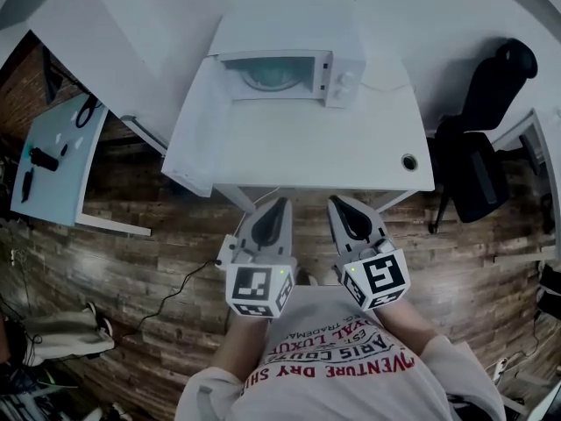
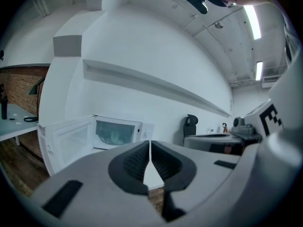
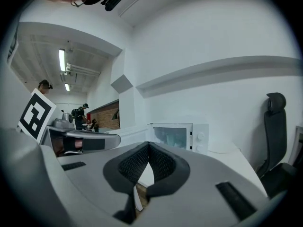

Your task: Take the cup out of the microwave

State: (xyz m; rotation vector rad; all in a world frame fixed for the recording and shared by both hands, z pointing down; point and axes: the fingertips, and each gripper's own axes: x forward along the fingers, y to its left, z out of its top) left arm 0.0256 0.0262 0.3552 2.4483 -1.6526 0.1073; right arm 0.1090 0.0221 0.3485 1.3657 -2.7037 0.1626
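Observation:
A white microwave [image 1: 289, 64] stands at the back of a white table [image 1: 333, 152], and its door [image 2: 66, 141] hangs open to the left. Inside the lit cavity a pale cup [image 2: 113, 135] shows dimly; it also appears in the right gripper view [image 3: 171, 137]. My left gripper [image 1: 281, 203] and right gripper [image 1: 337, 202] hang side by side over the floor, just short of the table's near edge and pointing at the microwave. The left jaws [image 2: 150, 148] are shut with nothing between them. The right jaws [image 3: 148, 148] are also shut and hold nothing.
A black office chair [image 1: 482, 139] stands to the right of the table. A side table [image 1: 57, 156] with small dark items stands at the left. A round cable hole [image 1: 409, 161] sits at the table's right front corner. A cable and a bag [image 1: 61, 336] lie on the wooden floor.

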